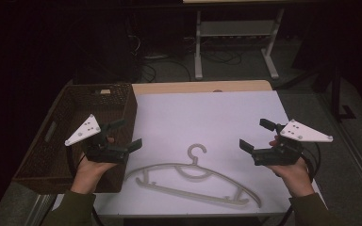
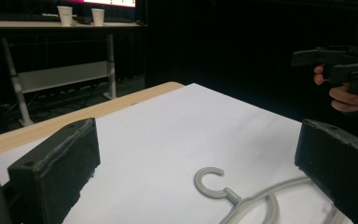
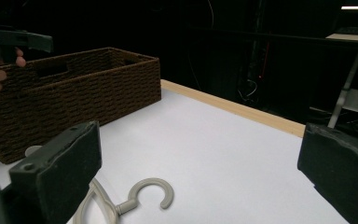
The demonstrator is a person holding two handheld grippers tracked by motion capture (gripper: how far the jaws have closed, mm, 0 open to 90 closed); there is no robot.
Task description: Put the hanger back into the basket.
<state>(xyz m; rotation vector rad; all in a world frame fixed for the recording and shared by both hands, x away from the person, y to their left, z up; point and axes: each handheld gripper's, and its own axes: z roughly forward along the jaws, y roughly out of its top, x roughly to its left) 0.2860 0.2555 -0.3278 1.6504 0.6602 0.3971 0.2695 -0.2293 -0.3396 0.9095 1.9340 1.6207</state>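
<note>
Hovering: left gripper (image 1: 128, 134), right gripper (image 1: 253, 135), jaws spread, empty | pale grey plastic hanger (image 1: 194, 176) lower centre | risk: thin flat frame slipping from pads

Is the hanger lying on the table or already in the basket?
On the table. The hanger lies flat on the white tabletop, beside the wicker basket, between both open grippers; neither touches it.
</note>
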